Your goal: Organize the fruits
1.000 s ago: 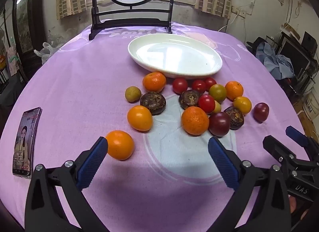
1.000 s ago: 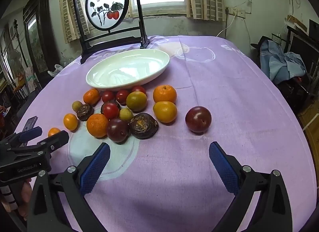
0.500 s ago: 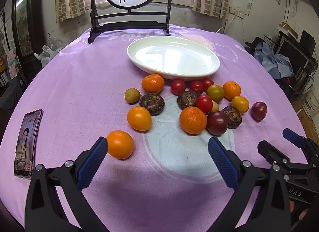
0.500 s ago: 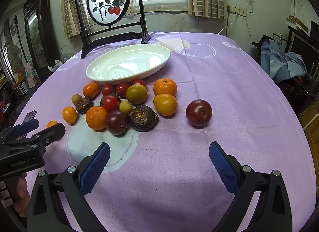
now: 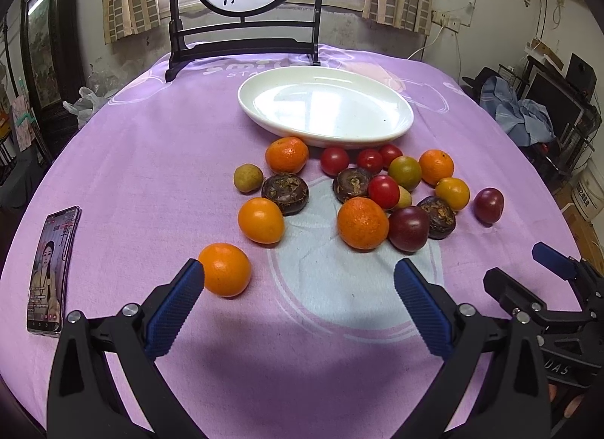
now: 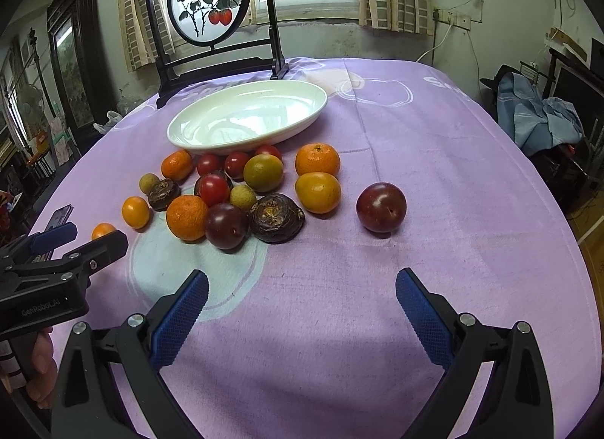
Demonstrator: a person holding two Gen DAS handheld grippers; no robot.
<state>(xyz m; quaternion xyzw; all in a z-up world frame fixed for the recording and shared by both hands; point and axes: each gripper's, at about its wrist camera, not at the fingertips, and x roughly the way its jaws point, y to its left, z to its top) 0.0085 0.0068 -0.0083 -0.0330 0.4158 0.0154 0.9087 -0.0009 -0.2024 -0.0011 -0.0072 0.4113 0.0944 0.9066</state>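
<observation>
An empty white oval dish (image 5: pixel 326 108) (image 6: pixel 247 116) sits on the purple cloth. In front of it lie several fruits: oranges, red tomatoes (image 5: pixel 334 160), dark plums, brown water chestnuts (image 5: pixel 285 193). One orange (image 5: pixel 225 269) lies apart, just past my left gripper's left fingertip. My left gripper (image 5: pixel 298 301) is open and holds nothing. A dark red plum (image 6: pixel 381 207) lies alone at the right, ahead of my right gripper (image 6: pixel 302 307), which is also open with nothing between its fingers. Each gripper shows at the other view's edge.
A phone (image 5: pixel 53 269) lies screen-up at the left of the table. A black-framed round painted screen (image 5: pixel 243 8) stands behind the dish. The cloth falls off the round table edge on all sides. Clothes on furniture (image 6: pixel 536 114) are off to the right.
Both grippers have drawn back and slightly up, so the fruits sit a little farther off in each view. Both stayed open; no fruit moved.
</observation>
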